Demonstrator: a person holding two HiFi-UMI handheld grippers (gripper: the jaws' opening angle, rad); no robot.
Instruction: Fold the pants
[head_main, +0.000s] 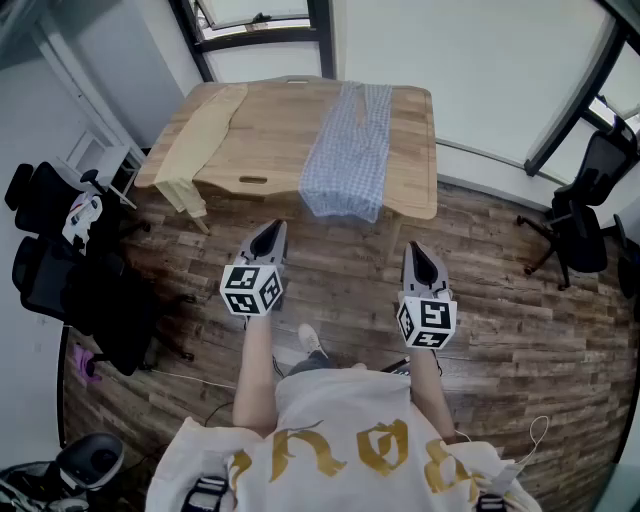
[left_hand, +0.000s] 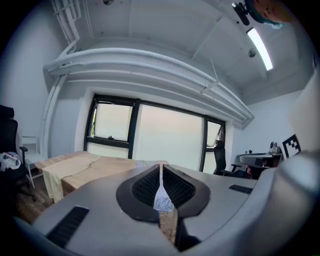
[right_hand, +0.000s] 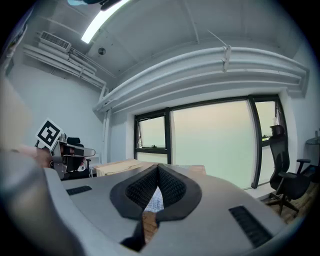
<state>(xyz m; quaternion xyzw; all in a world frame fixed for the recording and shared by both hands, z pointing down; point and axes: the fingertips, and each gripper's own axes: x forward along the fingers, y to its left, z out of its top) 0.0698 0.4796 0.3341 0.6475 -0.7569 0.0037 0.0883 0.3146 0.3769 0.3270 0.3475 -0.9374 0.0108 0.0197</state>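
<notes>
Both my grippers were shut and empty. Left gripper (head_main: 268, 232) jaws were together, nothing between them; right gripper (head_main: 418, 250) was the same, pads closed on each other. I held both over the wood floor (head_main: 520, 300), short of the table's near edge, not touching anything. Blue checked pants (head_main: 350, 150) lay lengthwise on the right half of the wooden table (head_main: 270, 140), from far edge to near edge, one end drooping over the near edge. Beige cloth (head_main: 195, 140) lay along the left edge, hanging off the near left corner.

checked pants (head_main: 345, 150) across wooden table (head_main: 270, 130), beige cloth (head_main: 195, 135) alongside — both overhanging
</notes>
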